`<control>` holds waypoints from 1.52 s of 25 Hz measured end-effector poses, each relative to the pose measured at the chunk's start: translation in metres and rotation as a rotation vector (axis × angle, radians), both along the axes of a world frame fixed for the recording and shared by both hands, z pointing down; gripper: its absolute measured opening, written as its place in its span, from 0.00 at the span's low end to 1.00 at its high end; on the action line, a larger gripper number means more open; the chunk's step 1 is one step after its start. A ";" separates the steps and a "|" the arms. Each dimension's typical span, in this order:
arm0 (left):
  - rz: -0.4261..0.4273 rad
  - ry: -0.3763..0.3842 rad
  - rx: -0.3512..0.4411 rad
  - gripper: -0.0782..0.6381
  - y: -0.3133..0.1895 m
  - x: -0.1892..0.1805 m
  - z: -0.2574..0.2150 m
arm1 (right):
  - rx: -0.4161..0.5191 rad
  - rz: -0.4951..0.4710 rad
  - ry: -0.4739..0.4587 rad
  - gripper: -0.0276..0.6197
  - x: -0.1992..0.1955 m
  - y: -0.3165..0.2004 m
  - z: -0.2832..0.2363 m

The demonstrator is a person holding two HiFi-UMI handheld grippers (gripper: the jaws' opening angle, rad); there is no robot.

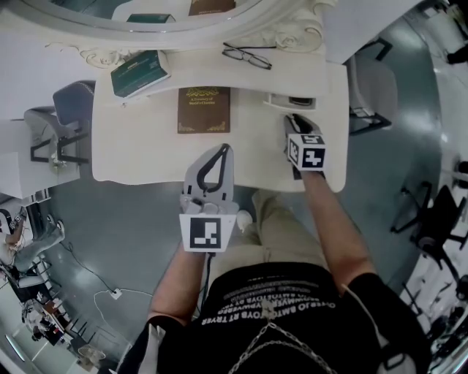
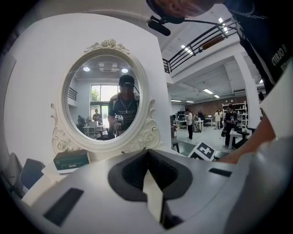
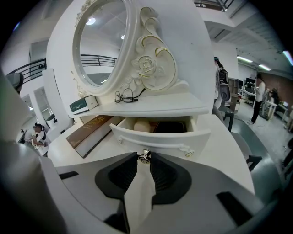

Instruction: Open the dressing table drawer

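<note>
A glossy grey floor (image 1: 124, 219) spreads below me, with a dark chair (image 1: 69, 109) to my left. Overhead, a railed balcony (image 2: 201, 41) passes bright strip lights (image 2: 208, 91); shelves (image 2: 239, 109) stand far back.

Mirror (image 1: 183, 14) is getting cut off by the head view's top edge. Right gripper (image 1: 294, 120) is covering the drawer (image 1: 281, 103) front there, hiding the knob (image 3: 144, 156). Things (image 3: 158, 126) inside the drawer are sitting in shadow, too unclear to name. Brown book (image 1: 203, 109) title is showing too small to read.

Left tongs (image 2: 147, 155), closed and empty, face the oval mirror (image 2: 103, 98).
</note>
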State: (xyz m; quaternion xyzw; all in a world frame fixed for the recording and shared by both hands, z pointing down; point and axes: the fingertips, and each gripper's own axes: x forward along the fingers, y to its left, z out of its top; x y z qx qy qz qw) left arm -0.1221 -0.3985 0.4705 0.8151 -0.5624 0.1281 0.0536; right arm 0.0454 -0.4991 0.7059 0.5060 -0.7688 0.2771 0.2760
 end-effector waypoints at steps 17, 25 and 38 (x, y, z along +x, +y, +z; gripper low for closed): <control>0.014 -0.006 0.048 0.11 0.015 0.001 -0.024 | -0.006 -0.011 0.015 0.18 0.005 0.018 -0.001; -0.004 -0.033 0.091 0.11 0.030 -0.011 -0.053 | 0.124 -0.086 0.078 0.07 0.036 0.052 -0.053; 0.020 0.012 0.173 0.11 0.067 -0.015 -0.133 | 0.473 -0.184 -0.035 0.05 0.031 0.130 -0.253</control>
